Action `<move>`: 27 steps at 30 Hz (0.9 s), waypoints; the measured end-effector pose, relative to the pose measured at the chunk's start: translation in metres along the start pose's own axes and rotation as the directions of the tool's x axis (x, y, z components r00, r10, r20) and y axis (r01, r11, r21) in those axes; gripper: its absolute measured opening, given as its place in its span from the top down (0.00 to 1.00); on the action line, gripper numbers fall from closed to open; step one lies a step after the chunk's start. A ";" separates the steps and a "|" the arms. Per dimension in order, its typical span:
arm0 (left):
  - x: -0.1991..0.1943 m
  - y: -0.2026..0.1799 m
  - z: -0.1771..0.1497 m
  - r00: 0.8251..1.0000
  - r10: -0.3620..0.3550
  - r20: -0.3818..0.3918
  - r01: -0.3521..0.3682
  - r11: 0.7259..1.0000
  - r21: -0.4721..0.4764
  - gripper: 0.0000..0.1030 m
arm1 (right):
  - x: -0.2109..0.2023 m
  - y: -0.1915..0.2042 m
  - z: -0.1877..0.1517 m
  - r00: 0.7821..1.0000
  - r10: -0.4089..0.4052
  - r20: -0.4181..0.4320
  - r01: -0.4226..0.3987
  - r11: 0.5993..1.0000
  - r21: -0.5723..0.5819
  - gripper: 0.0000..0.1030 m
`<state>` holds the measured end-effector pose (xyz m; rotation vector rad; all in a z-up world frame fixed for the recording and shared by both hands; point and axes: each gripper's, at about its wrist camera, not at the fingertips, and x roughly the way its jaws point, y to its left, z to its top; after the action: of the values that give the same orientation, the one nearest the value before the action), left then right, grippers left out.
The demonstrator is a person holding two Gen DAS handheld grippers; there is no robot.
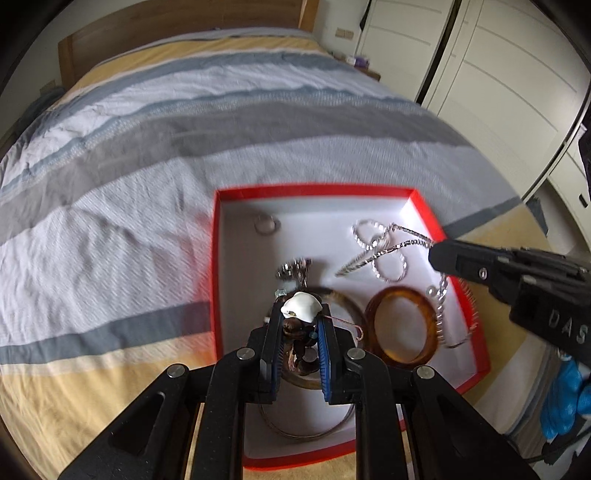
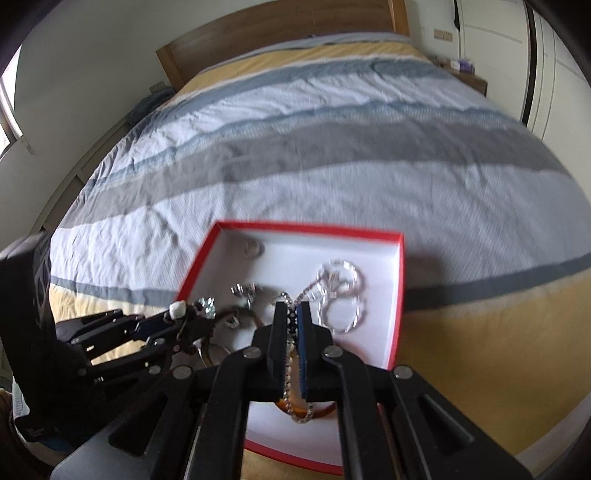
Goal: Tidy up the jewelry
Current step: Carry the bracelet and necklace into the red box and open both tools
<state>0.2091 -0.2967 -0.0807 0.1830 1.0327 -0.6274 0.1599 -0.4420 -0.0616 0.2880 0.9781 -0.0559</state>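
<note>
A red box with a white floor point(image 1: 229, 280) point(image 2: 397, 295) lies on the bed. My left gripper point(image 1: 300, 314) is shut on a brown bead piece with a white shell point(image 1: 301, 305), held above the box; it also shows in the right wrist view point(image 2: 177, 309). My right gripper point(image 2: 292, 310) is shut on a silver chain point(image 2: 295, 391) that hangs down between its fingers; the chain point(image 1: 406, 242) runs to its tip point(image 1: 436, 254) in the left wrist view. In the box lie a silver ring point(image 1: 266, 224), twisted silver hoops point(image 1: 384, 258), an amber bangle point(image 1: 402, 325) and a thin silver hoop point(image 1: 306, 432).
The striped grey, white and yellow bedspread point(image 1: 147, 166) surrounds the box. A wooden headboard point(image 2: 277, 26) stands at the far end. White wardrobe doors point(image 1: 498, 92) are to the right. A blue-gloved hand point(image 1: 565, 398) shows at the right edge.
</note>
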 end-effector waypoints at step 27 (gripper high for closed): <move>-0.009 0.001 -0.021 1.000 0.021 -0.005 -0.021 1.000 -0.023 0.54 | -0.009 -0.017 -0.038 0.998 -0.042 -0.036 0.044 0.998 0.036 0.75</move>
<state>0.1908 -0.2837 -0.0836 0.1755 1.0409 -0.5959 0.1211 -0.4486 -0.0780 0.3028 1.0193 -0.1084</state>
